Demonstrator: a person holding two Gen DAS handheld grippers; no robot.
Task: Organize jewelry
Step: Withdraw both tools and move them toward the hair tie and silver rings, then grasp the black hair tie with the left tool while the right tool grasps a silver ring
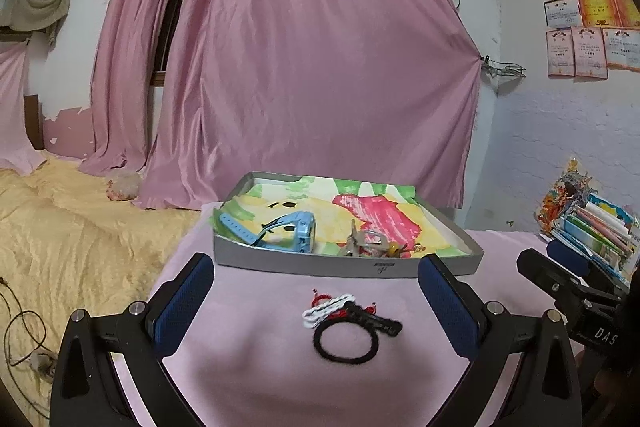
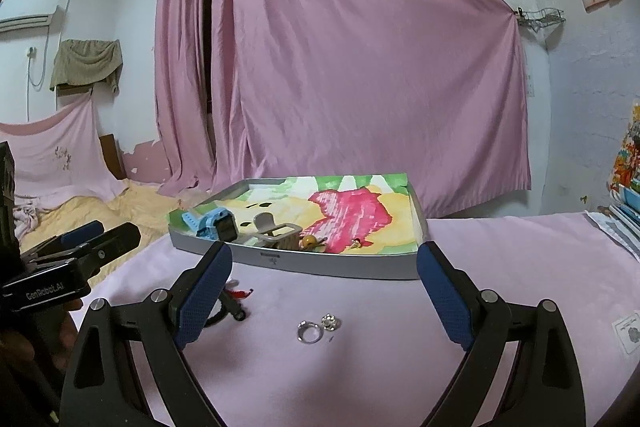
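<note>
Right now both grippers hover above a table (image 1: 248, 379) covered in pink cloth, each with its blue-padded fingers spread wide apart and holding nothing. Between the fingers of the left gripper (image 1: 316, 303) lies a small heap on the cloth: a black hair tie (image 1: 347, 343), a white clip (image 1: 326, 309) touching it, and a black clip (image 1: 374, 321) with bits of red cord. Beyond that heap sits a shallow grey tray (image 1: 344, 263) lined with a painted paper sheet. Inside the tray are a light-blue watch (image 1: 280, 231) toward its left and a beige hair claw (image 1: 360, 245) near the front wall, with a small amber bead just beside the claw.

Between the fingers of the right gripper (image 2: 324, 281), two small pieces rest on the cloth in front of the tray: a silver ring (image 2: 308, 331) and a sparkly stud (image 2: 330, 321), just beside each other but apart. A stack of books (image 1: 592, 231) stands at the table's right edge.
</note>
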